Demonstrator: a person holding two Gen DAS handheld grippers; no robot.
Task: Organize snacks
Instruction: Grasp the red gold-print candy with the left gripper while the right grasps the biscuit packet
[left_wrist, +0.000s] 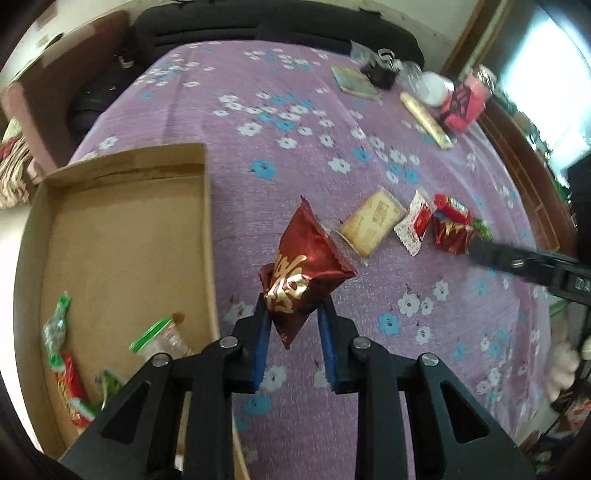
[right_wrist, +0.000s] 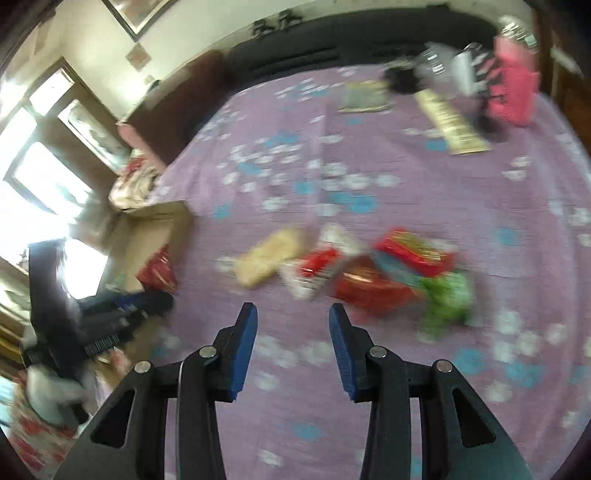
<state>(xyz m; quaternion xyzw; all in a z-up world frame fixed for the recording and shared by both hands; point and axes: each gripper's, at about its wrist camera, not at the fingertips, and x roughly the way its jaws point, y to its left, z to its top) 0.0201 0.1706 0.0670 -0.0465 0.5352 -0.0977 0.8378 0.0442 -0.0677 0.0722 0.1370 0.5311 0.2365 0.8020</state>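
Dark red snack packet (left_wrist: 303, 273) w/ gold lettering — pinched at its lower end between the blue pads (left_wrist: 260, 343) of the left gripper (left_wrist: 293, 314), jaws narrowed onto it, packet tilted up and lifted clear of the cloth. It hangs just right of the cardboard box (left_wrist: 125, 236), not over it. Box interior holds a clear green-topped bag (left_wrist: 162, 338), a green-wrapped sweet (left_wrist: 57, 325) and a red packet (left_wrist: 72, 391) near the near-left corner.

Right gripper (right_wrist: 293, 321) — jaws spread wide, nothing between them, hovering near a loose cluster of snacks: beige biscuit pack (right_wrist: 271, 260), white-red sachet (right_wrist: 317, 266), red packets (right_wrist: 373, 286), green wrapper (right_wrist: 447, 299). That view is motion-blurred; labels unreadable.

Surface: purple floral cloth (left_wrist: 295, 147) over the table. Far right corner carries a pink box (left_wrist: 465, 105), a long gold pack (left_wrist: 426, 120) and a flat booklet (left_wrist: 356, 83). Dark sofa (left_wrist: 258, 26) behind; bright windows (right_wrist: 44, 177) at left in the right-wrist view.
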